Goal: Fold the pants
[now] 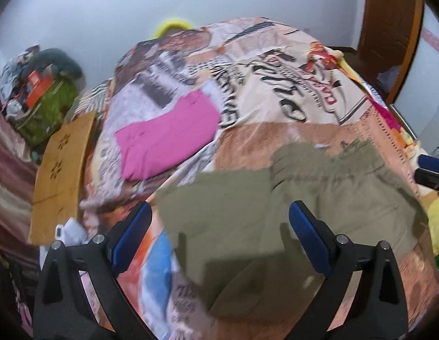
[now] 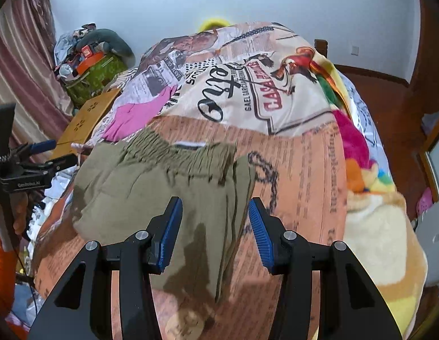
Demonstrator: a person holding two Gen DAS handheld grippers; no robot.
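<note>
**Right wrist view: olive pants lying folded on the bedspread, both grippers clear of the cloth**

We see the olive pants [image 2: 162, 187] doubled on the patterned bedspread [image 2: 304, 170], waistband toward twelve o'clock and a folded edge running from one toward six. The right gripper [image 2: 215, 232] stands half open above the cloth, its blue pads on either side of that edge with nothing pinched between them. In the left wrist view the left gripper [image 1: 219, 235] is spread wide and likewise empty, the pants [image 1: 276, 198] filling the frame from five to two o'clock. A folded pink garment [image 1: 168, 138] lies well apart at ten o'clock.

We judge the main risk to be a partial pinch: closing on the top layer alone would peel the fold open. The soft, uneven bedspread could also be caught with the cloth, dragging the pants askew.
</note>
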